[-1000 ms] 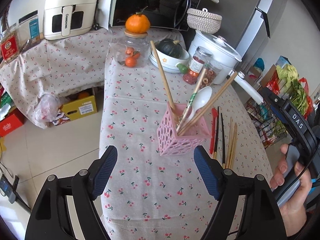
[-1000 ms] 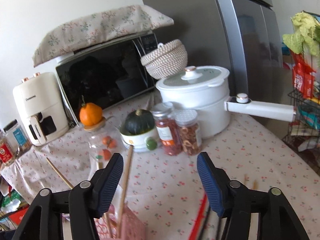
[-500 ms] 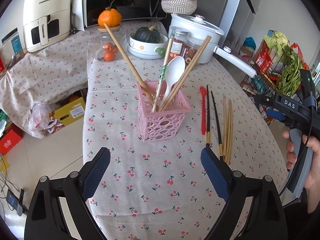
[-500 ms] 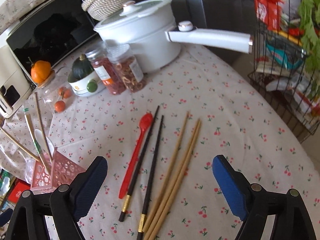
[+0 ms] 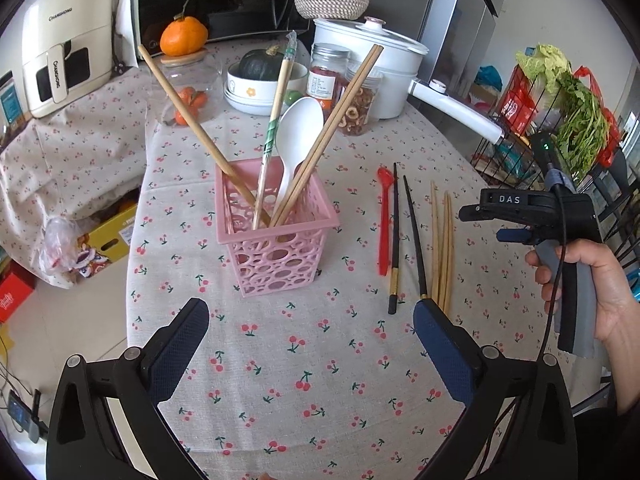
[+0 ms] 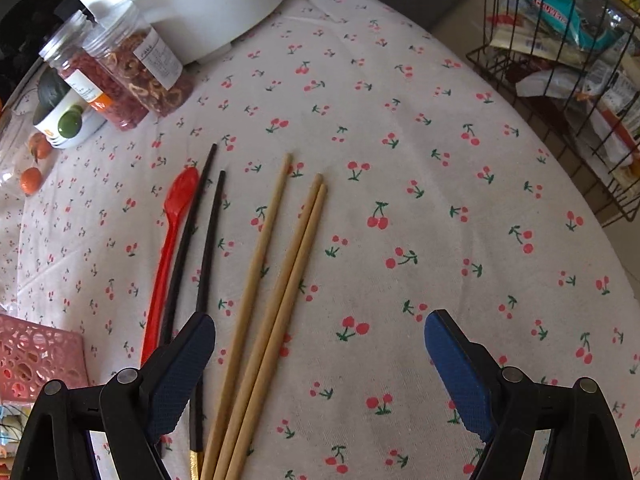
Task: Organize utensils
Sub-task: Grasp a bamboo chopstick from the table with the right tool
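Red plastic spoon, black chopsticks and wooden chopsticks are lying beside the pink lattice holder; both grippers, left and right, are angling down, their jaws having just been opening, wide and empty.

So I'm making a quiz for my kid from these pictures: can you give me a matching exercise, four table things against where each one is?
1 white spoon
2 red spoon
3 squash
4 orange

a lying flat on the tablecloth
b in a white bowl
c standing in the pink basket
d on a jar lid

Pairs: 1-c, 2-a, 3-b, 4-d
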{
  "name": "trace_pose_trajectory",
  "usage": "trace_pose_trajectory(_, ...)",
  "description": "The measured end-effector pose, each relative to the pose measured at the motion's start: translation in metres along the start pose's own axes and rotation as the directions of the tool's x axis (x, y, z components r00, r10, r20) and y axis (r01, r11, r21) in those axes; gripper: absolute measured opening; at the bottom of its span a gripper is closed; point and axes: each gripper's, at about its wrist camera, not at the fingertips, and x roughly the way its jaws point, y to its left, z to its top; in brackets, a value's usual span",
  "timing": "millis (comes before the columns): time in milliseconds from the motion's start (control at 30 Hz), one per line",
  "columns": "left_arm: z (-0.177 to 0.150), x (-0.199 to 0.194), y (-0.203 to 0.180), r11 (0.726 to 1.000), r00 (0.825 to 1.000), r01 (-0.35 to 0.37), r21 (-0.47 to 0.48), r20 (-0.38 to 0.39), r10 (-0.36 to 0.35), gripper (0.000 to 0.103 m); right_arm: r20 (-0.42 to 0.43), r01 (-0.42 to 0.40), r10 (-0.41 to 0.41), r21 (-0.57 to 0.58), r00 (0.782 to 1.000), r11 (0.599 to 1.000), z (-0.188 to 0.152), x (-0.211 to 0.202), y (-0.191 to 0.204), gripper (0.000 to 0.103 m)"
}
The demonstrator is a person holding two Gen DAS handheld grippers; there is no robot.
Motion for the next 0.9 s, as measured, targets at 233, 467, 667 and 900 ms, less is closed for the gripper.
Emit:
trace_pose_trajectory(233, 0.001, 0.009, -0.007, 1.0, 1.0, 0.006, 0.012, -0.023, -0.006, 0.103, -0.042, 0.038, -0.036, 0.046, 0.998, 0.998, 0.004, 0.02, -0.005, 0.062)
trace_pose_trajectory(467, -0.001, 0.01, -0.009, 1.0, 0.999, 0.011, 0.018, -0.036, -0.01, 0.103, -0.036, 0.111, -0.113, -0.041, 0.993, 0.993, 0.002, 0.025, 0.009, 0.058)
trace_pose_trajectory(667, -0.001, 0.01, -0.009, 1.0, 0.999, 0.014, 0.017, -0.04, -0.013, 0.103, -0.034, 0.142, -0.145, -0.081, 0.989, 0.987, -0.003, 0.026, 0.021, 0.05)
trace_pose_trajectory(900, -0.006, 0.004, -0.021, 0.998, 0.999, 0.039, 0.042, -0.023, -0.038, 0.103, -0.026, 0.156, -0.165, -0.196, 0.986, 0.968, -0.012, 0.025, 0.03, 0.02)
